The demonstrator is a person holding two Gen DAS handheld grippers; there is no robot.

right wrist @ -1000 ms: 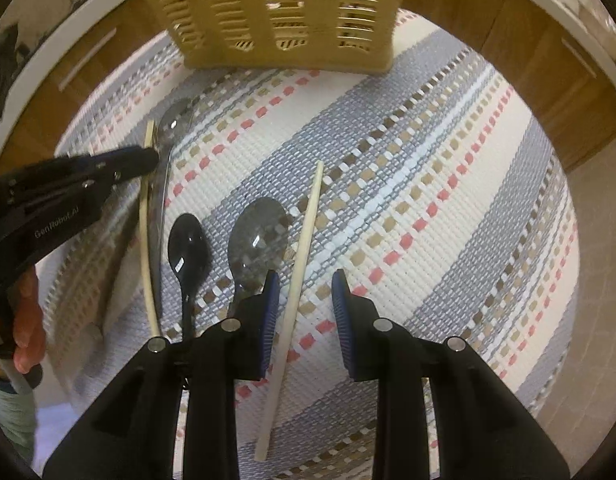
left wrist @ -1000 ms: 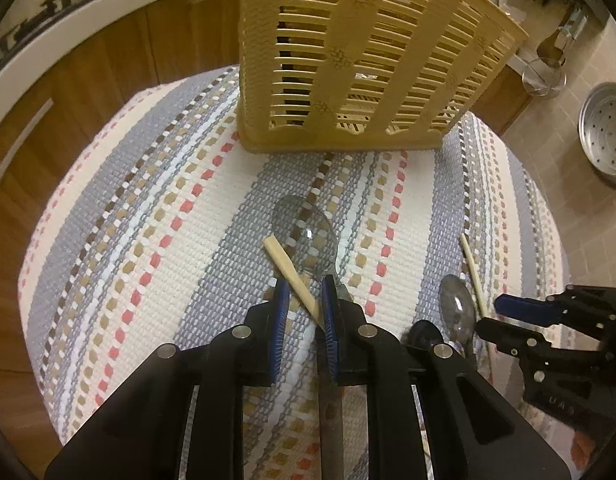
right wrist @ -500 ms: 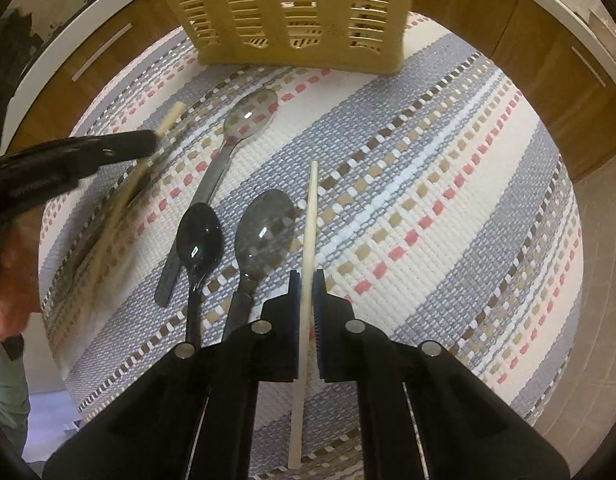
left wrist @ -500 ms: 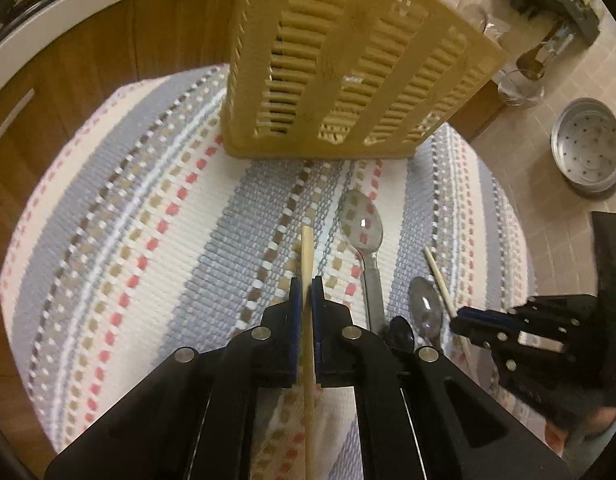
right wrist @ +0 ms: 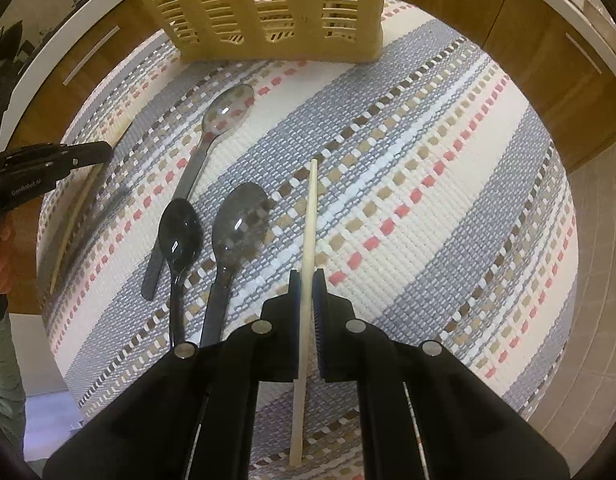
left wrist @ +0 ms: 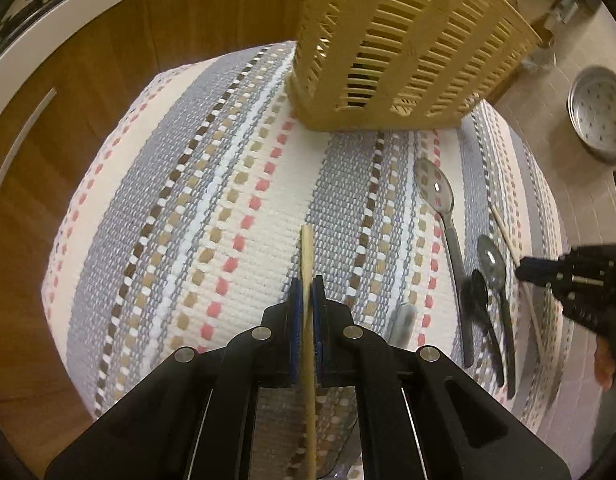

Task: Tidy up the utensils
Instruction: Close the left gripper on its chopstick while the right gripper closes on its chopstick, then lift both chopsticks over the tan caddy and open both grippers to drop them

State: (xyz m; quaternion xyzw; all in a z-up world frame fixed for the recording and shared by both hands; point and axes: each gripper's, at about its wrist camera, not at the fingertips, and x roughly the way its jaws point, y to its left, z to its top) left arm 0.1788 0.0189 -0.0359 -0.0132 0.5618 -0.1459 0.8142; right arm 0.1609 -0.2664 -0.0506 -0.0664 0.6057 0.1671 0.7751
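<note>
Left wrist: left claw (left wrist: 307, 296) tight around wooden chopstick (left wrist: 307, 256).

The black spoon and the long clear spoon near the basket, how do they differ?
The black spoon is opaque and glossy; the clear spoon is see-through, the mat pattern showing through its bowl. The black spoon lies nearer the right gripper, while the clear spoon reaches closer to the basket. The black spoon's bowl looks smaller. Both lie flat on the mat, bowls toward the basket.
</note>
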